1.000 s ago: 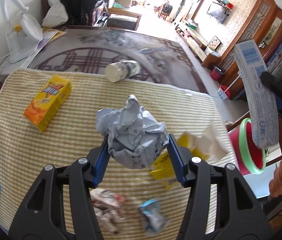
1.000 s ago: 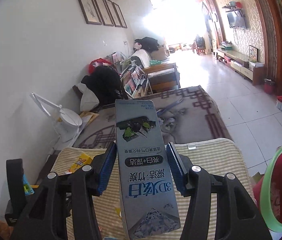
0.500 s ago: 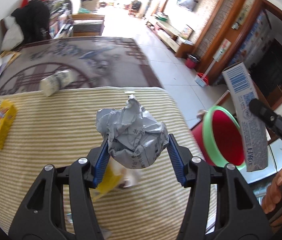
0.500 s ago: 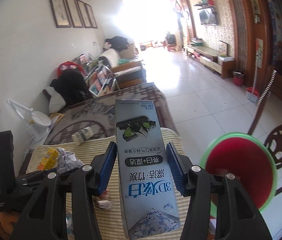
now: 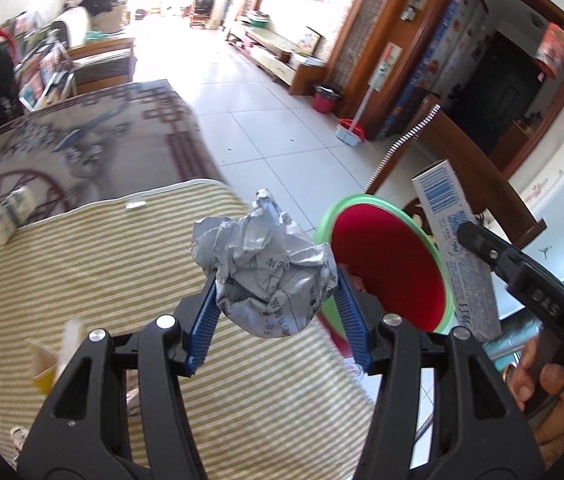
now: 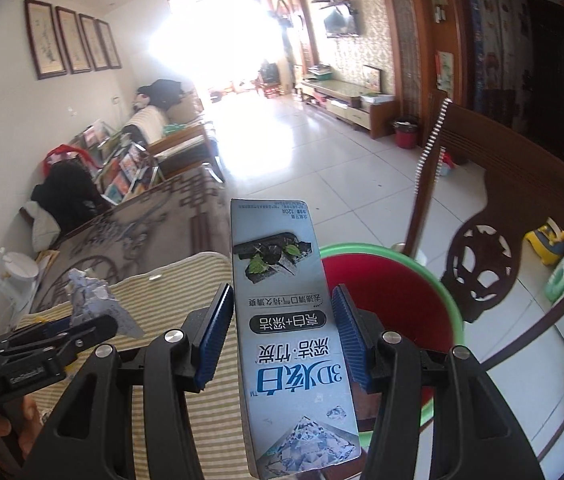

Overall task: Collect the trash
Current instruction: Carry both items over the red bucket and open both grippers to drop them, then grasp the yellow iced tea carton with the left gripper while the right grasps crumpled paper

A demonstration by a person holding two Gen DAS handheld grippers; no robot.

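Note:
My left gripper is shut on a crumpled ball of grey newspaper, held over the right end of the striped tablecloth, close to a red bucket with a green rim. My right gripper is shut on a long grey-blue toothpaste box, upright between the blue pads, beside the bucket. The left wrist view shows the same toothpaste box just right of the bucket, and the right wrist view shows the paper ball at the left.
A rolled white packet lies at the cloth's far left edge, and yellow and white scraps lie near the front left. A dark wooden chair stands right behind the bucket. A patterned tabletop stretches beyond the cloth.
Both grippers have swung right across the table with their loads. The bucket, at the far edge of each view before, now sits just beyond the fingers. The orange box has slid out of view.

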